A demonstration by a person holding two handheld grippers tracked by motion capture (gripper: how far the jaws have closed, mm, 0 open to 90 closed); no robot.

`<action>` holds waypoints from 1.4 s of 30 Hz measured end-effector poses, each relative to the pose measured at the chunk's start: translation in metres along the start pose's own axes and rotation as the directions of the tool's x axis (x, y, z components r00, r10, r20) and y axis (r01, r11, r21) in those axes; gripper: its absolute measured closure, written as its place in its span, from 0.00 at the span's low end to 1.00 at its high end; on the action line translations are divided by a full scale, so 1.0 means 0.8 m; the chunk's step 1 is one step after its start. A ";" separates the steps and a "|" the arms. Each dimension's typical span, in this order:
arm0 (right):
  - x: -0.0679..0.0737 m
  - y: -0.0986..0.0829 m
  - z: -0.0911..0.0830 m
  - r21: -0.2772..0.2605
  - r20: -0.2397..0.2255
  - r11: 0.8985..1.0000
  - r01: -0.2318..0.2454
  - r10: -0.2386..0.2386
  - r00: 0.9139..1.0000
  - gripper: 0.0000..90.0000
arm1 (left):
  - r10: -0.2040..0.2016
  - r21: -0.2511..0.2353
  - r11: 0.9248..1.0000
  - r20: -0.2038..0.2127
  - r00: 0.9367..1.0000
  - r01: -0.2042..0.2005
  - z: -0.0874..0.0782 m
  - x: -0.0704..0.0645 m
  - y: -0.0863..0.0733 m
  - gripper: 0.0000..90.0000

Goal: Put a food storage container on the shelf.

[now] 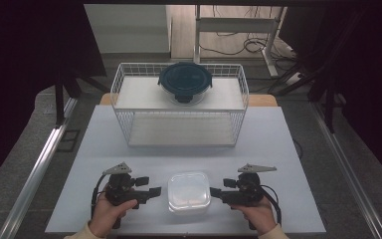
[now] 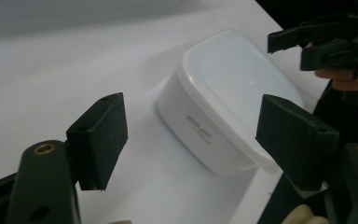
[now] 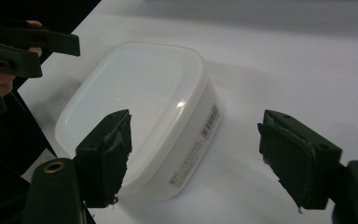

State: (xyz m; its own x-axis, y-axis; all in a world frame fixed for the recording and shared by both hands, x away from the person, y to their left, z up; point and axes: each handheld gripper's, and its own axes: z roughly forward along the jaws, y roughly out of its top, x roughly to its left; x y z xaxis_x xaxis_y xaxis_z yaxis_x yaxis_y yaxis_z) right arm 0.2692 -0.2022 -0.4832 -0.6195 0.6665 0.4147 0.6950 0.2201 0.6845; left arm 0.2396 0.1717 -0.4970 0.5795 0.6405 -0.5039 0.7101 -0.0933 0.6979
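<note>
A white square plastic container (image 1: 189, 191) with its lid on sits near the table's front edge, between my two grippers. My left gripper (image 1: 155, 191) is just left of it, open, its jaws pointing at the container (image 2: 223, 100) with nothing held. My right gripper (image 1: 216, 192) stands just right of the container (image 3: 142, 116), open too, jaws wide and pointed at its side. In the left gripper view the right gripper (image 2: 307, 44) shows beyond the container; in the right gripper view the left gripper (image 3: 28, 46) shows at the upper left.
A white wire basket rack (image 1: 179, 117) with two levels stands at the back of the white table (image 1: 99, 149). A round dark-lidded container (image 1: 185, 82) rests on its upper shelf. Dark curtains flank both sides; a metal rail (image 1: 40, 164) runs along the left.
</note>
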 end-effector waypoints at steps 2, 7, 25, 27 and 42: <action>0.002 0.001 0.003 -0.002 -0.008 1.000 -0.006 0.006 1.000 0.31 | -0.020 0.003 1.000 0.016 1.000 0.020 0.003 0.001 0.001 0.28; 0.000 0.002 0.007 -0.002 -0.021 0.999 -0.047 0.047 0.999 0.34 | -0.141 0.003 0.990 0.086 0.986 0.141 0.011 0.010 0.002 0.31; -0.009 0.003 0.025 0.036 -0.119 0.983 -0.180 0.183 0.976 0.52 | -0.315 0.064 0.949 0.172 0.934 0.308 0.036 0.021 -0.005 0.45; -0.009 0.003 0.026 0.044 -0.131 0.981 -0.187 0.192 0.973 0.55 | -0.326 0.084 0.945 0.164 0.931 0.316 0.040 0.019 -0.008 0.48; -0.016 -0.001 0.025 0.091 -0.173 0.959 -0.269 0.281 0.944 0.74 | -0.375 0.115 0.927 0.212 0.903 0.358 0.045 0.013 -0.012 0.76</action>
State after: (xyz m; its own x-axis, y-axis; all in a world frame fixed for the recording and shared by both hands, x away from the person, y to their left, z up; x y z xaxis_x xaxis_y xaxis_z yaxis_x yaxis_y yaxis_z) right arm 0.2839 -0.1969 -0.5016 -0.4526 0.5678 0.6876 0.8661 0.0965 0.4904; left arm 0.2530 0.1521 -0.5273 0.3417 0.4519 -0.8240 0.9113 0.0551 0.4081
